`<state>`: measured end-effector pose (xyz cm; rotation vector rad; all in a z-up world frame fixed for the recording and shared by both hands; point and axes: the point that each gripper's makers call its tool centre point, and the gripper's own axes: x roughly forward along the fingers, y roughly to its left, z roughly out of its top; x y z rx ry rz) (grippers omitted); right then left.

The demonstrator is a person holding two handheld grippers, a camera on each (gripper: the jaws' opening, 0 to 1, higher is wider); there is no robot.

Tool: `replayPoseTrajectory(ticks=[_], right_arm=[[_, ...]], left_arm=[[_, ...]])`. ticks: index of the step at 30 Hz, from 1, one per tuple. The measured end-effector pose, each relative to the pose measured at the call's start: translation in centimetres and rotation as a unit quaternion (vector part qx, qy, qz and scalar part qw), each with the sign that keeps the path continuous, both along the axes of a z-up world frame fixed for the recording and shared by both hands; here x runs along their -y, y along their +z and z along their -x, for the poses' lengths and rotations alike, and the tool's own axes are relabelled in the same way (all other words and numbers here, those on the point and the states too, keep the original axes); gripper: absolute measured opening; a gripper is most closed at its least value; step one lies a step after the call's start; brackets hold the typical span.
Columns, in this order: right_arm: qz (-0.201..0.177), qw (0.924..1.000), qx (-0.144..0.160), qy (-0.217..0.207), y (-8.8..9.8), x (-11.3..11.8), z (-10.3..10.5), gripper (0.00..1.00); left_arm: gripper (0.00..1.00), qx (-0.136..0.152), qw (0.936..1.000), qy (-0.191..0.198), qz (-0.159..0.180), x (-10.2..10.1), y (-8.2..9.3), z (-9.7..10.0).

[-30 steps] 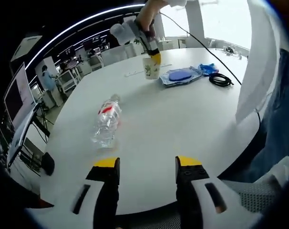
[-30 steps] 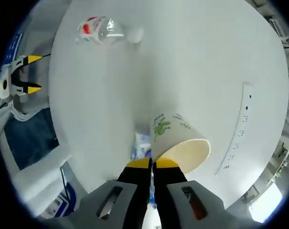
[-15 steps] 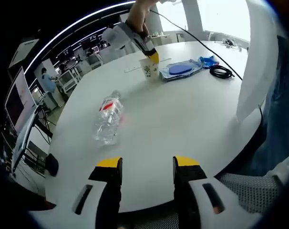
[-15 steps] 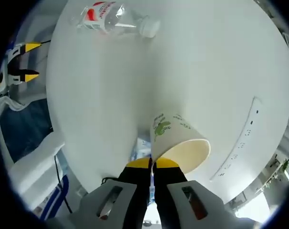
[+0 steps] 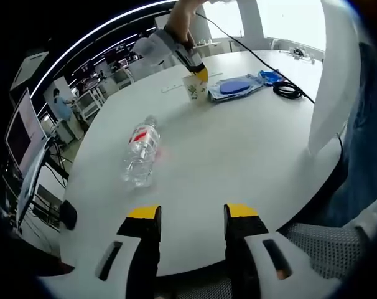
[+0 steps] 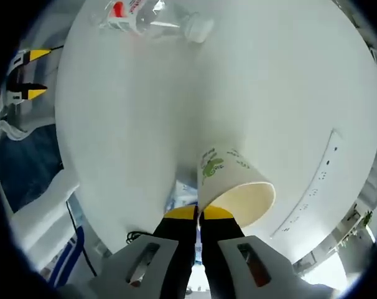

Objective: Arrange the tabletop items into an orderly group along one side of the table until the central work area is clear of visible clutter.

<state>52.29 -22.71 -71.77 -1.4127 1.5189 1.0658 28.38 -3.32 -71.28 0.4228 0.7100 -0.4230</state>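
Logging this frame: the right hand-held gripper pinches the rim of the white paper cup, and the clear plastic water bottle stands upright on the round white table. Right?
Not quite. The clear plastic water bottle lies on its side on the round white table, as the left gripper view shows. The right hand-held gripper does pinch the white paper cup by its rim.

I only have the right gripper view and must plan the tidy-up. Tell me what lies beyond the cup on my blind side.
Observer: Beside the paper cup, the left gripper view shows a blue item in a clear wrapper.
Operator: Report anything past that.
Observer: A coiled black cable lies beyond the wrapper, near the table edge.
Operator: Give me the left gripper's state.
Observer: The left gripper is open, holding nothing, with the plastic bottle lying on its side ahead of it.
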Motion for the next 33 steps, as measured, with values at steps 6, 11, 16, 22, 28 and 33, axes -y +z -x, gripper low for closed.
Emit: replayPoseTrajectory(ticks=[6, 11, 16, 22, 28, 33], right_arm=[[-0.006, 1.0000, -0.005, 0.005, -0.1, -0.2, 0.3, 0.00], [-0.011, 0.9995, 0.001, 0.029, 0.0, -0.4, 0.3, 0.00], [-0.028, 0.9994, -0.005, 0.022, 0.1, -0.9, 0.4, 0.00], [-0.040, 0.9988, -0.006, 0.028, 0.2, -1.2, 0.6, 0.05], [-0.052, 0.9983, -0.001, 0.025, 0.3, -1.3, 0.5, 0.13], [-0.071, 0.9973, -0.003, 0.018, 0.4, -1.4, 0.8, 0.19]], left_arm=[[0.40, 0.001, 1.0000, 0.001, -0.002, -0.1, 0.0, 0.0], [0.40, 0.001, 1.0000, 0.000, -0.004, -0.1, 0.0, 0.0], [0.40, 0.000, 1.0000, -0.004, -0.007, 0.0, 0.0, 0.1], [0.40, 0.003, 1.0000, -0.002, -0.008, -0.1, 0.1, 0.0], [0.39, 0.002, 0.9999, -0.003, -0.011, -0.1, 0.1, 0.0], [0.40, 0.005, 0.9999, -0.004, -0.014, -0.2, 0.2, -0.1]])
